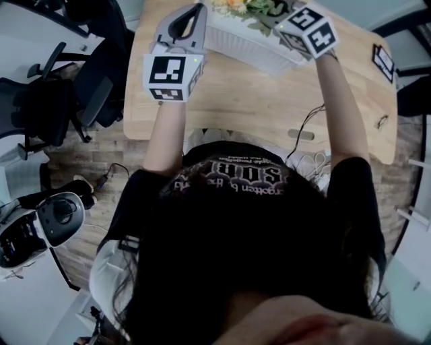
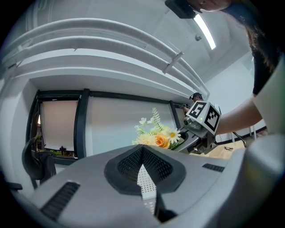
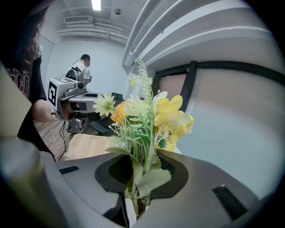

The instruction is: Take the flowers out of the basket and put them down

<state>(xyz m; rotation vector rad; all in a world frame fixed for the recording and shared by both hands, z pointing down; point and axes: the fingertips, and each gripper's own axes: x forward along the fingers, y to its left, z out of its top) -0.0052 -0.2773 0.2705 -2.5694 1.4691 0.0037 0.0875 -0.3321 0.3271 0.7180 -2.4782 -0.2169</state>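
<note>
A bunch of artificial flowers (image 3: 147, 116), yellow, orange and white with green leaves, stands upright between the jaws of my right gripper (image 3: 136, 178), which is shut on the stems. In the head view the flowers (image 1: 249, 7) sit at the top edge above the white perforated basket (image 1: 246, 47). My left gripper (image 2: 143, 167) is shut on a white perforated strip of the basket (image 2: 147, 189). In the left gripper view the flowers (image 2: 160, 136) and the right gripper (image 2: 202, 122) show ahead. Both grippers are held high over the table.
The light wooden table (image 1: 269, 101) lies below the grippers, with a black flat item (image 1: 384, 62) at its right end and cables (image 1: 306, 128) near its front edge. A black office chair (image 1: 81, 94) stands at the left. A person (image 3: 83, 67) stands far back.
</note>
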